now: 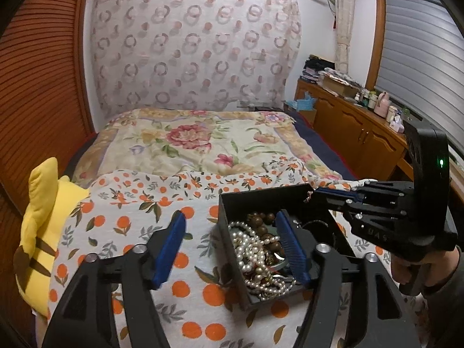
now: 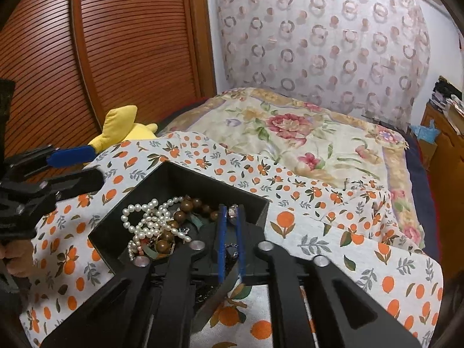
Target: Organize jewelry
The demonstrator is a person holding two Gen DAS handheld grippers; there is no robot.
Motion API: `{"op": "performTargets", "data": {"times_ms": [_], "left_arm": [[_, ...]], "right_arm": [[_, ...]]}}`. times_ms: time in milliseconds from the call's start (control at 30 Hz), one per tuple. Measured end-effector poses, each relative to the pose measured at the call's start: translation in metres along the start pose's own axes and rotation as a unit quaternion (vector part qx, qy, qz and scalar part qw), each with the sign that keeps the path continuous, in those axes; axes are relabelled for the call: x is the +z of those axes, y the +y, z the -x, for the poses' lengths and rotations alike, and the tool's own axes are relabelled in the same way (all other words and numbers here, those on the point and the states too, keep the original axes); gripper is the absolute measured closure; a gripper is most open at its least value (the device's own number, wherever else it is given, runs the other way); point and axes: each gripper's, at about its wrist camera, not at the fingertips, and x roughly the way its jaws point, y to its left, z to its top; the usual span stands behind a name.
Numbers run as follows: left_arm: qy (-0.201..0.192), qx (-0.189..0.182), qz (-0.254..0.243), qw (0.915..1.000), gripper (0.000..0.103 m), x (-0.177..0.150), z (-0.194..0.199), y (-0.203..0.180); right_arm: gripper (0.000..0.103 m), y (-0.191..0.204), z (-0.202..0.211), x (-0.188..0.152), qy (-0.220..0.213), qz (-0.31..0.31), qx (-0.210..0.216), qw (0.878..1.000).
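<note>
Both grippers work over 1 black box (image 2: 162, 174) on the orange-print cloth (image 2: 333, 232): the right gripper (image 2: 230, 217) is pinched narrow on a small silvery bead (image 2: 233, 210) above the box's far corner, the left gripper (image 1: 232, 246) spread wide, straddling the box's left wall. Inside lie 1 tangle of pearls (image 2: 148, 223) and 1 string of brown beads (image 2: 185, 208); 1 yellow plush (image 1: 43, 220) sits left.

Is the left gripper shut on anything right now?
No. The left gripper is open, its fingers straddling the box wall.
</note>
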Motion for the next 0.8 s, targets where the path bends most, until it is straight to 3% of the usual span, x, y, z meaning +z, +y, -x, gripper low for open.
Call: {"op": "performTargets", "data": {"times_ms": [67,333,500,800], "left_arm": [[-0.004,0.004,-0.002,1.0000,0.033,-0.003,0.006,-0.002],[-0.018,0.025,-0.008,0.9995,0.018,-0.015,0.036,-0.012],[-0.025,0.035,-0.010,0.9990,0.011,-0.027,0.062,-0.023],[-0.041,0.041,-0.014,0.9982,0.009,-0.055,0.109,-0.046]], "right_arm": [[0.077,-0.002,0.005,-0.001,-0.006,-0.002,-0.005,1.000],[0.076,0.005,0.042,-0.016,-0.027,-0.024,-0.013,0.999],[0.050,0.018,0.078,-0.040,-0.048,-0.040,-0.025,0.998],[0.021,0.042,0.155,-0.080,-0.101,-0.068,-0.058,0.991]]}}
